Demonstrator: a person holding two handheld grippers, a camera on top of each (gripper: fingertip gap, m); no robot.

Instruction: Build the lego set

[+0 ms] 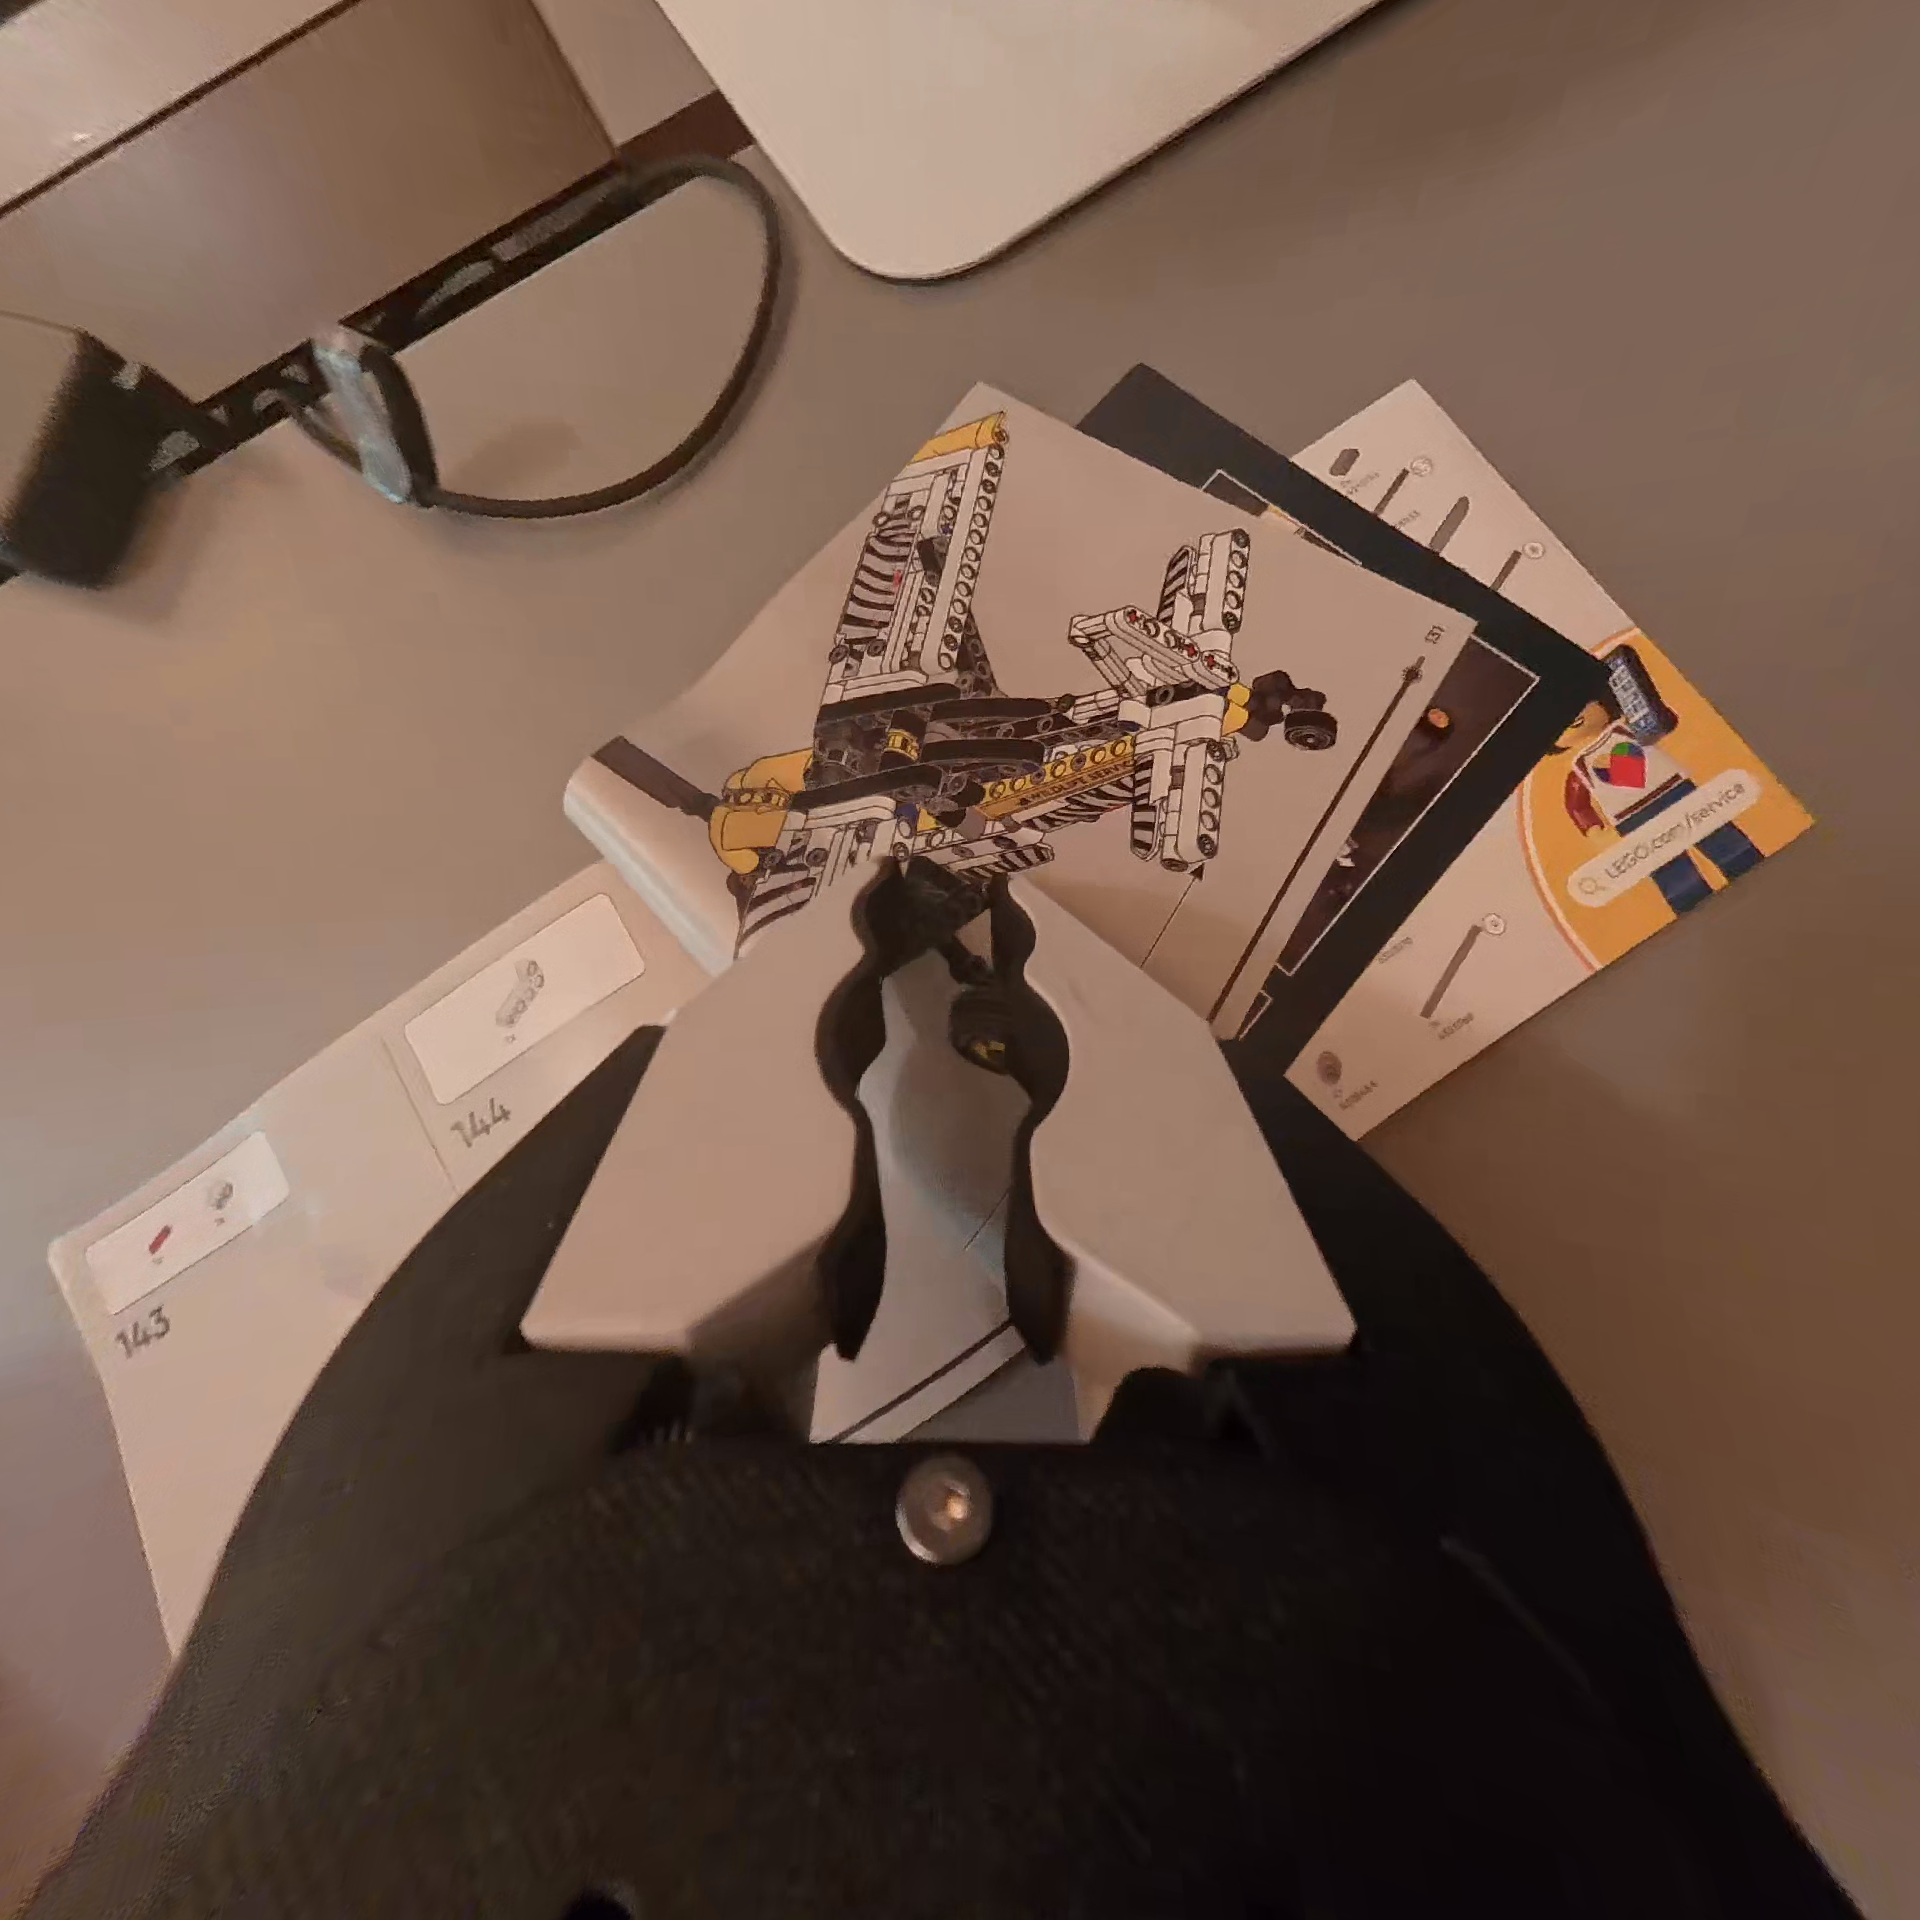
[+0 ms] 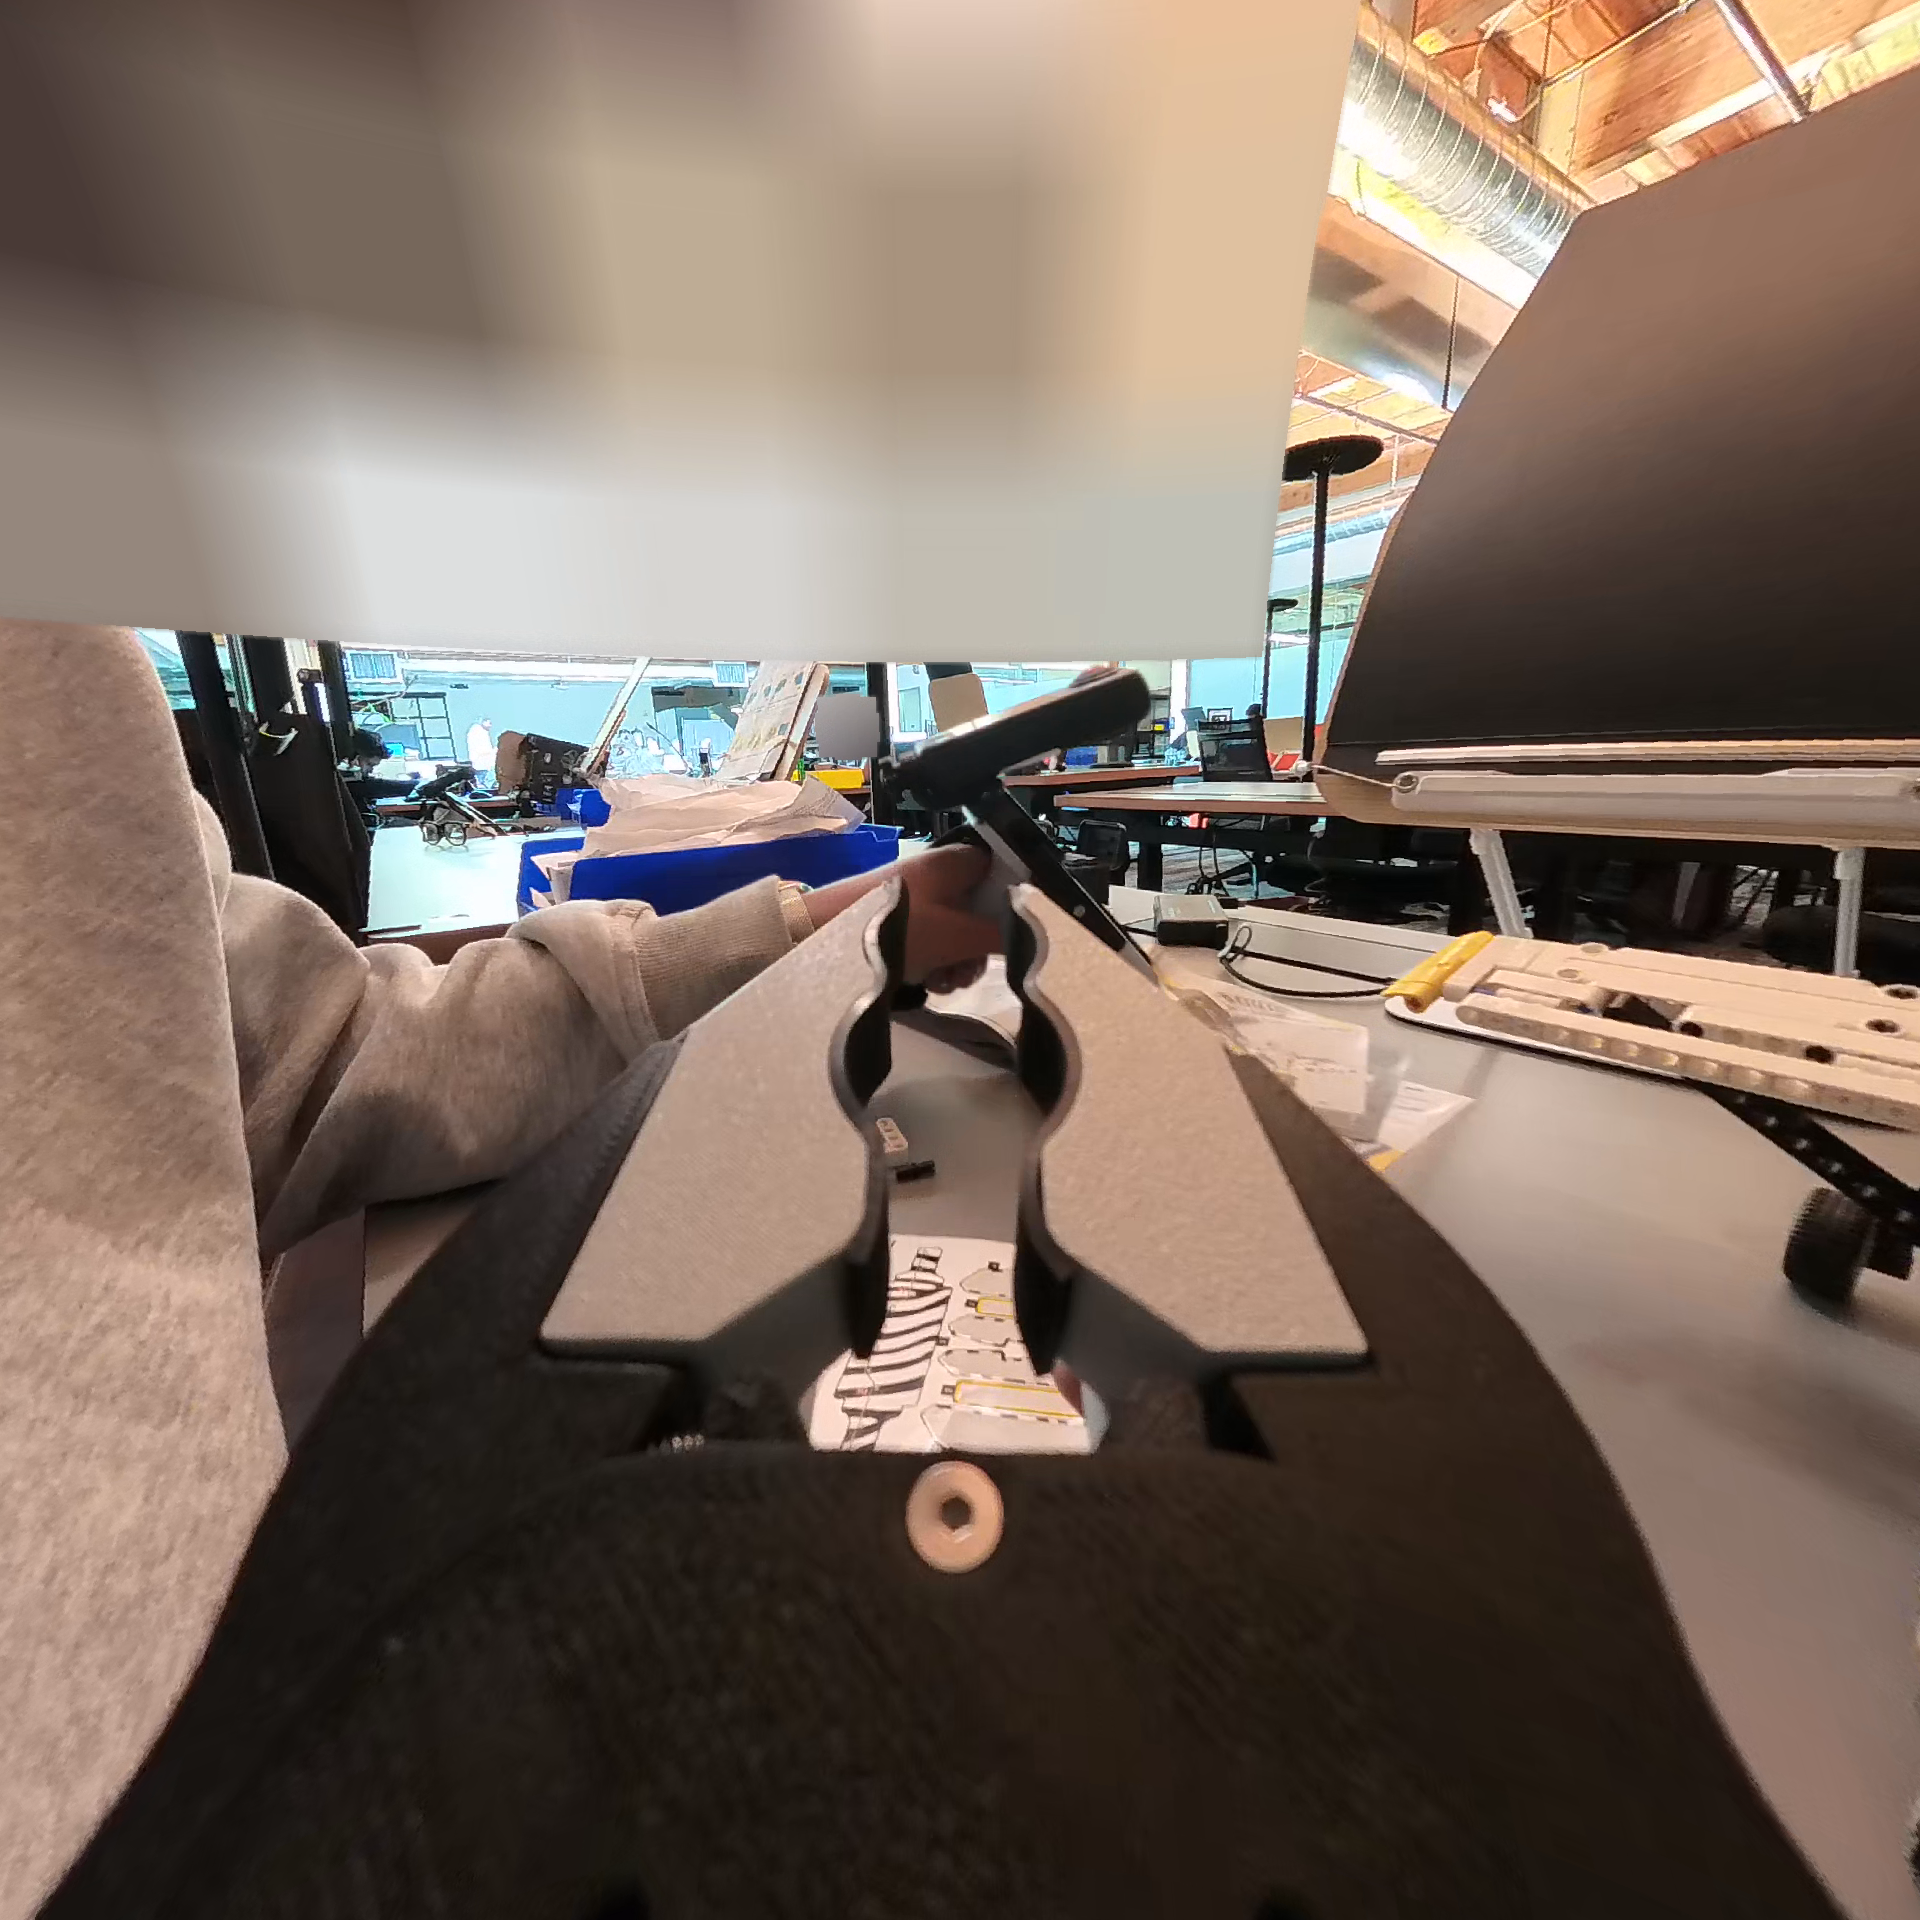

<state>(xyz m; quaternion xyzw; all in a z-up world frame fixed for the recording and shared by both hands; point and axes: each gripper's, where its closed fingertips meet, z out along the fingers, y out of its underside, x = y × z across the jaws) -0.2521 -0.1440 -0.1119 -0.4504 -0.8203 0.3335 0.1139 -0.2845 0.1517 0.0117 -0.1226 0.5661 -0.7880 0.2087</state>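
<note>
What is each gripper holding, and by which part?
The left gripper seems to pinch a booklet page at its lower edge. The right gripper is open and holds nothing.

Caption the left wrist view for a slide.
Left tongs pinching a small black Lego piece above the open, fanned paper instruction booklet on the grey tabletop.
</note>
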